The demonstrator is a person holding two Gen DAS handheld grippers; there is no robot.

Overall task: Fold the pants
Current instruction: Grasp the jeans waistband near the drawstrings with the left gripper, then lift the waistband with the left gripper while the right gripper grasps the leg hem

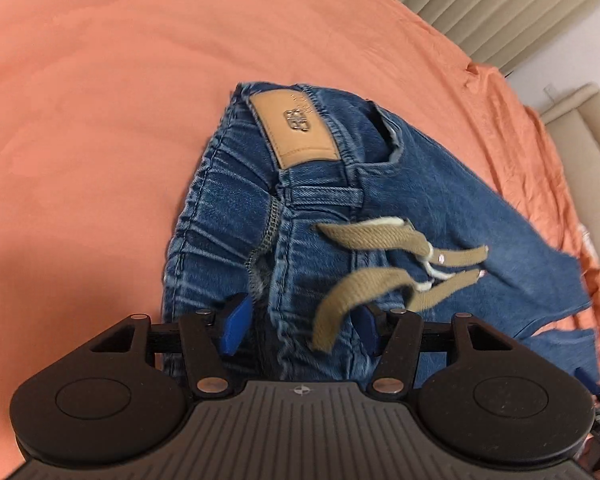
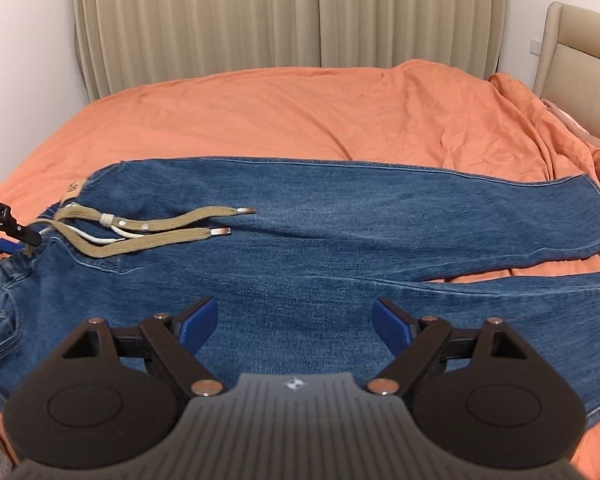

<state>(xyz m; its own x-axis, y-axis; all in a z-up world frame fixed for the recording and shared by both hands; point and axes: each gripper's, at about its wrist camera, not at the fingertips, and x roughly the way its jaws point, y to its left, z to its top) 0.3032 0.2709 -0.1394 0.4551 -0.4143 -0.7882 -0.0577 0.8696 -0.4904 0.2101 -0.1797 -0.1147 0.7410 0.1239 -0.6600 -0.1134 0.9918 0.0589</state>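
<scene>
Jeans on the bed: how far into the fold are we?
Early. Done: jeans lie spread on the orange bed, legs full length, no fold visible. In hand: left claw open around the waistband by the drawstring; right claw open above the thigh. Left: every fold.

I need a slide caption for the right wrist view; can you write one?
Open right claw hovers over blue jeans spread on an orange bedsheet.

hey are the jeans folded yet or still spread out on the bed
Mostly spread out. The jeans lie full length across the bed, legs side by side, no crosswise fold; only the waistband is bunched at the left claw.
</scene>
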